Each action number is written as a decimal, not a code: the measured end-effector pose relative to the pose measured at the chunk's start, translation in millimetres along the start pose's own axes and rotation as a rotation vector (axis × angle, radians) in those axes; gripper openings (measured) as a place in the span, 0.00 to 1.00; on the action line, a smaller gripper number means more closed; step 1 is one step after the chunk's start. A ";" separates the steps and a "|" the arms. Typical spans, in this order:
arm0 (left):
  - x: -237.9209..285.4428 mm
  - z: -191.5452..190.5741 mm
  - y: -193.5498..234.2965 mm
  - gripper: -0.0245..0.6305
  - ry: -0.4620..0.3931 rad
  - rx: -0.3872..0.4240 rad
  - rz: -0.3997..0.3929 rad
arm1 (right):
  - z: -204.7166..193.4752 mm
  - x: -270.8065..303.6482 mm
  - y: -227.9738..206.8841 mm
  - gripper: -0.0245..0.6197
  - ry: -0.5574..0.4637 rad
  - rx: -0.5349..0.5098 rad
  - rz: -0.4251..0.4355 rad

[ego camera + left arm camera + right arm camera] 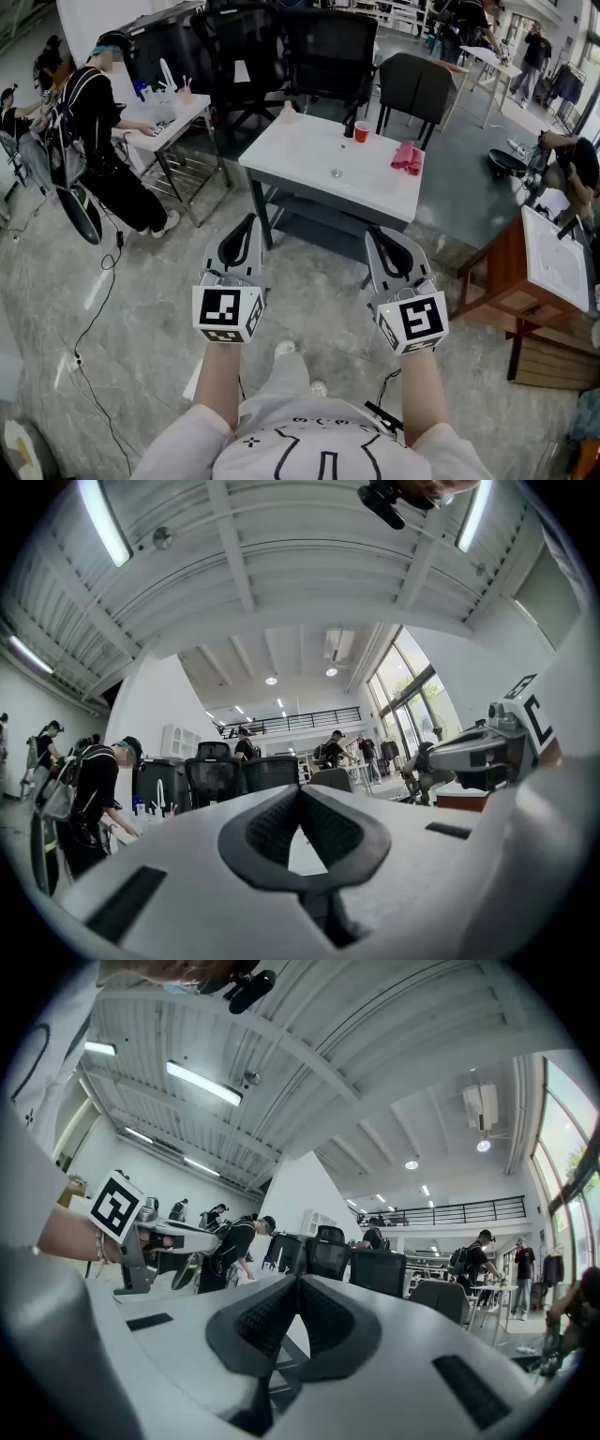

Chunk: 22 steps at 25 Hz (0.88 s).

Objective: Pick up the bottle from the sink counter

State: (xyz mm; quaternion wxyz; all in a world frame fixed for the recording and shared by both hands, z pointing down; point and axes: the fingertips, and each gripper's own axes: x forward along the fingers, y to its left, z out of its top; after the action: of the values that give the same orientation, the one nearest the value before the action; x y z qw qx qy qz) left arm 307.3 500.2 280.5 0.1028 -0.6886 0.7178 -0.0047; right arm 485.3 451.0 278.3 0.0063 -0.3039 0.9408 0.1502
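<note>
The white sink counter [375,192] stands ahead of me in the head view, with a small drain [335,172] in its top. A small pale bottle [288,112] stands near its far left corner. My left gripper [250,219] and right gripper [376,232] hover side by side short of the counter's near edge, well away from the bottle. Both are shut with nothing between the jaws. In the left gripper view the left gripper [300,790] has its dark pads meeting at the tips, and the right gripper [297,1282] looks the same in its own view.
A red cup [361,131] and a pink cloth [407,157] sit on the counter's far right. Black office chairs [328,52] stand behind it. A person [98,122] works at a desk on the left. A brown wooden stand [525,281] is at the right. Cables [94,319] run over the floor.
</note>
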 end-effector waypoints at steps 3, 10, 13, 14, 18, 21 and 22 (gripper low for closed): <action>14.0 -5.1 5.1 0.05 0.001 -0.009 0.002 | -5.5 11.1 -3.6 0.09 -0.002 0.006 0.001; 51.9 -12.3 16.1 0.05 -0.004 -0.009 -0.009 | -18.5 41.7 -20.3 0.09 0.011 0.002 0.004; 72.4 -19.4 28.3 0.05 -0.004 -0.015 -0.001 | -26.6 63.8 -29.6 0.09 0.016 0.012 0.006; 80.3 -21.7 33.5 0.05 -0.005 -0.015 0.002 | -28.3 72.8 -33.2 0.09 0.009 0.021 0.005; 116.2 -36.6 60.5 0.05 0.002 -0.028 0.019 | -36.7 114.6 -47.8 0.09 -0.014 0.061 0.004; 148.9 -46.2 86.0 0.05 0.007 -0.047 0.033 | -46.2 153.1 -57.6 0.09 0.006 0.058 0.014; 161.4 -48.8 94.5 0.05 0.009 -0.052 0.035 | -48.6 166.8 -61.6 0.09 0.012 0.056 0.017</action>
State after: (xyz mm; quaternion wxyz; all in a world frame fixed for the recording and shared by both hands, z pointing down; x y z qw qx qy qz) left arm 201.6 338.7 291.5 0.0818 -0.6785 0.7299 0.0126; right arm 388.5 294.6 290.3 0.0079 -0.2964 0.9472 0.1219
